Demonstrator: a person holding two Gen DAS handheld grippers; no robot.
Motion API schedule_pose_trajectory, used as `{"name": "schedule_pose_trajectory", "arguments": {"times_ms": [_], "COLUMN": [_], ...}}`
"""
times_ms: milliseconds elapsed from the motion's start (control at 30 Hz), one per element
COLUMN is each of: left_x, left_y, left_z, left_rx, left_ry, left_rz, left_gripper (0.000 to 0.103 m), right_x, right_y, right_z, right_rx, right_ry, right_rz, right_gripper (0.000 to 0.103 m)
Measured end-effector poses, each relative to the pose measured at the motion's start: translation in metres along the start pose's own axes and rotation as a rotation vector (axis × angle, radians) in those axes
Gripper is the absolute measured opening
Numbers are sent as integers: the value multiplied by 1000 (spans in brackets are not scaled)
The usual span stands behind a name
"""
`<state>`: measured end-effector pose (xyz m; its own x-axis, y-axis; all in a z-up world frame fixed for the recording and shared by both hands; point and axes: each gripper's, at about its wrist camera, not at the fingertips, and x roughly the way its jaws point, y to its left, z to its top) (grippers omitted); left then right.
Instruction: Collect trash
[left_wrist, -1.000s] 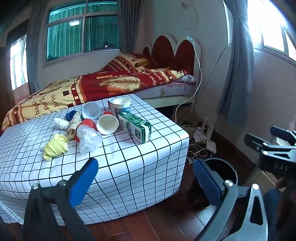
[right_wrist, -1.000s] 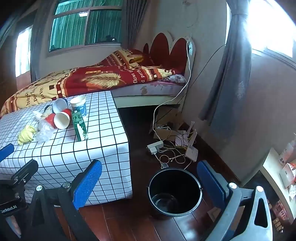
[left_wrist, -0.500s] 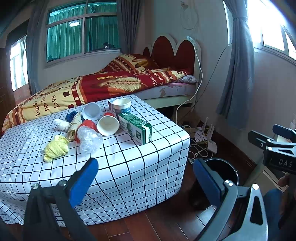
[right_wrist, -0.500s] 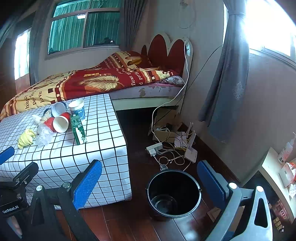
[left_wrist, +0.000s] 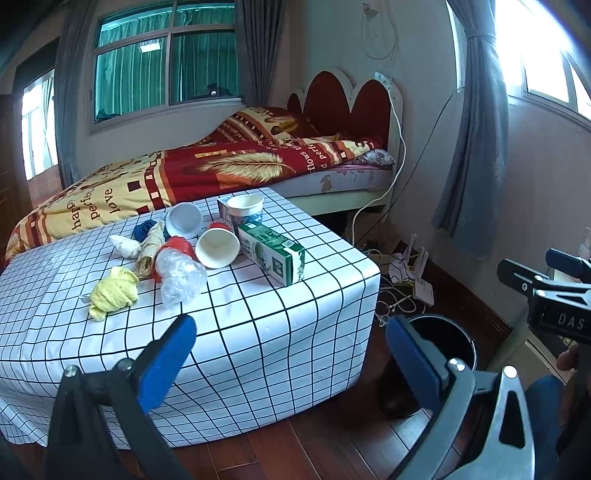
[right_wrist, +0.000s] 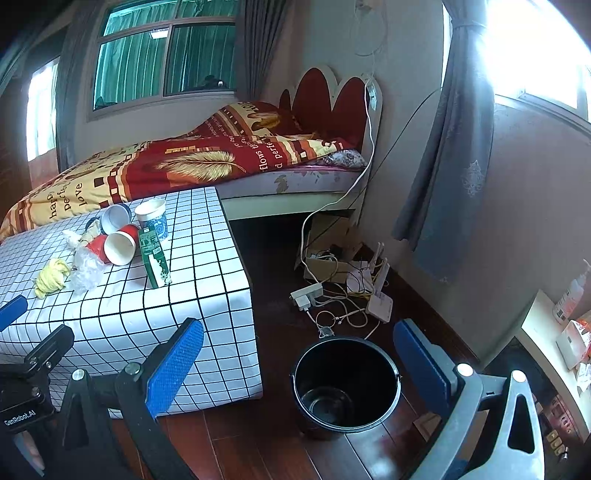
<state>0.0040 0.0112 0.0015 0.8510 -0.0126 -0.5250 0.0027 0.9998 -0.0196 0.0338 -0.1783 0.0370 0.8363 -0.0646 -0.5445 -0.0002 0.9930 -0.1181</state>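
On your far left, the trash sits heaped on the table (left_wrist: 258, 332) with the white grid cloth: a yellow crumpled rag (left_wrist: 112, 291), then a crushed clear plastic bottle (left_wrist: 179, 275) touching a red paper cup (left_wrist: 218, 247) lying on its side, and just beside that a green carton (left_wrist: 273, 253) lying flat near the table's corner. Behind them a white cup (left_wrist: 184, 220) lies tipped and a blue-patterned cup (left_wrist: 245, 208) stands upright. Everything is bunched close, likely so you can pick it off piece by piece without shifting your stance.

Your left gripper (left_wrist: 291, 354) hangs short of the table edge, its blue pads spread wide with nothing between them, aimed at the pile. Judging by that, you are at the start: no item is lifted yet.

Further right, your right gripper (right_wrist: 299, 362) is also gaping and empty, held low over the floor. The black bucket (right_wrist: 345, 384) stands just beside the table's corner, seemingly bare inside, placed close so each drop is a short swing. Loose cables (right_wrist: 332, 306) lie behind it; keep clear of them
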Motion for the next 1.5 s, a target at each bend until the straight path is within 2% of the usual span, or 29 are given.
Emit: {"name": "schedule_pose_trajectory", "arguments": {"times_ms": [1500], "left_x": [-4], "left_y": [-3], "left_z": [-3], "left_rx": [-2], "left_ry": [2], "left_rz": [3], "left_gripper": [103], "right_x": [-4], "right_y": [2], "right_z": [-2], "right_rx": [4], "right_ry": [-11], "right_rz": [-4], "right_gripper": [103]}}
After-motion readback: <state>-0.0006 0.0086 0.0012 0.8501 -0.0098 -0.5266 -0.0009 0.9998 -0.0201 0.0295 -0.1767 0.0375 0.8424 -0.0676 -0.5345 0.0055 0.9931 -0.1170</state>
